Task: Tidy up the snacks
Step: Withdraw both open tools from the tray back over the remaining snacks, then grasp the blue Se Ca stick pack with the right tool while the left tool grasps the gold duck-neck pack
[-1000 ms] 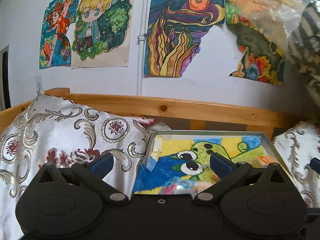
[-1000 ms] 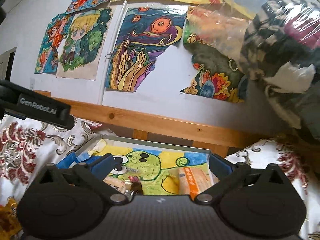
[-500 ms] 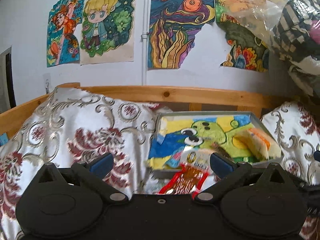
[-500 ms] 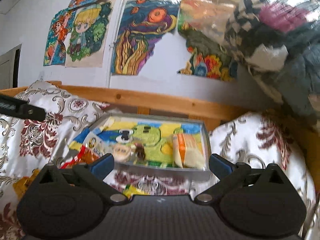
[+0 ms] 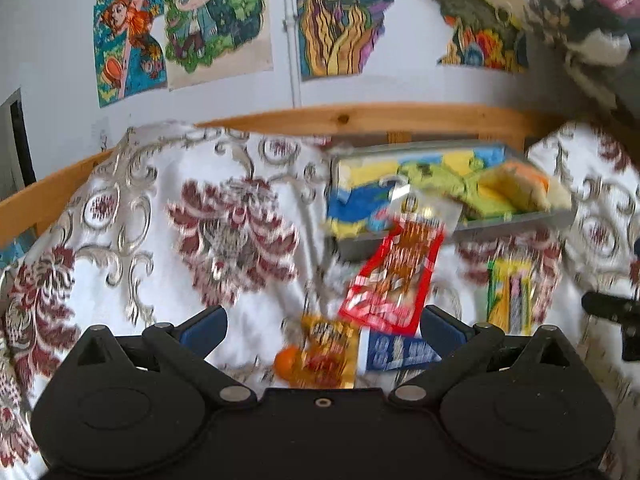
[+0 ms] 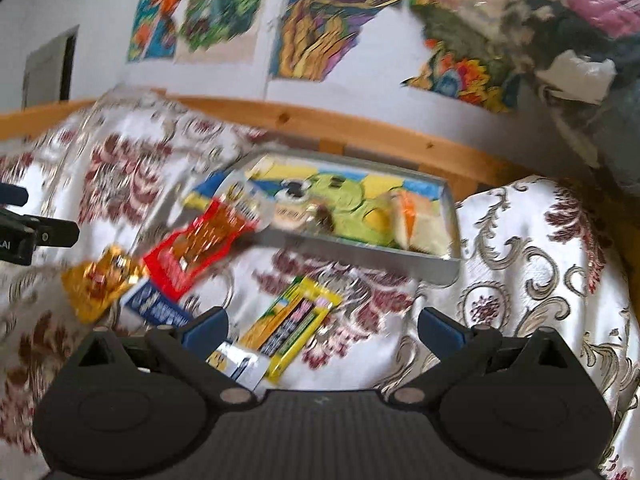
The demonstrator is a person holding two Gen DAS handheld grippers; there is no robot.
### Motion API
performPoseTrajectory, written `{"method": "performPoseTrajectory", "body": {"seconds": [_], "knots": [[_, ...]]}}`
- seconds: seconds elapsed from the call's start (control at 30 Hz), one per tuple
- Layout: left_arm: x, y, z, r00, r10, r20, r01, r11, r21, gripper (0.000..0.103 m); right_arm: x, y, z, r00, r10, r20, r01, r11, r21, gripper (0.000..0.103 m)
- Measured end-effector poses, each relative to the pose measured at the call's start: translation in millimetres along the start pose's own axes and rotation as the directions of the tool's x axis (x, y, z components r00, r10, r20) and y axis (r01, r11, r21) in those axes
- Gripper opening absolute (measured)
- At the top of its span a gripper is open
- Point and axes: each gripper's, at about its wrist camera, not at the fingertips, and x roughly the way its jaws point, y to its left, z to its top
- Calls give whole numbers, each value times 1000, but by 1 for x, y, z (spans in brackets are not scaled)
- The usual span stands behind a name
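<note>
Both cameras have tilted down since the earlier frames: loose packets on the cloth, hidden a second ago, now fill the near field, and the wall drawings have slid toward the top edge.

Left wrist view, blurred. Left gripper (image 5: 322, 326) jaws spread wide, nothing between them. Just beyond the tips, on the patterned cloth (image 5: 120, 240): orange-gold packet (image 5: 324, 354), blue packet (image 5: 400, 354) touching it on the right. Red packet (image 5: 394, 276) leans from the cloth up onto the near rim of the grey tray (image 5: 516, 226). Yellow packet (image 5: 510, 292) lies to the right, apart. Tray sits far right against the wooden rail (image 5: 360, 118).

Right wrist view, also blurred. Right gripper (image 6: 322, 326) jaws likewise wide apart and empty. Yellow packet (image 6: 292, 326) lies nearest, between the tips, with a white-and-blue wrapper (image 6: 236, 362) at its near end. Red packet (image 6: 196, 252), orange-gold packet (image 6: 100, 282) and blue packet (image 6: 156, 304) cluster to the left. Tray (image 6: 360, 252) holds a pale orange-striped packet (image 6: 416, 226) at its right end and a small item I cannot identify.

Progress, as judged: early. One or two snacks in the tray; about five still outside it.
</note>
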Motion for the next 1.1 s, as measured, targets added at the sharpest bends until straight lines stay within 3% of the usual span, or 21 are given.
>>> {"method": "performPoseTrajectory", "body": {"seconds": [0.4, 0.77, 0.97, 1.1], "knots": [[9, 13, -36, 995, 13, -96, -10, 999, 33, 102, 16, 48, -16, 993, 70, -93, -87, 978, -189, 103], [24, 15, -52, 989, 15, -144, -1, 995, 98, 102, 38, 80, -28, 984, 104, -143, -149, 922, -357, 103], [33, 12, -57, 988, 16, -156, 8, 988, 154, 102, 49, 93, -36, 988, 127, -83, -152, 851, -502, 103], [42, 13, -54, 985, 1, -173, 23, 991, 134, 102, 58, 91, -36, 985, 158, -68, -171, 850, -498, 103]]}}
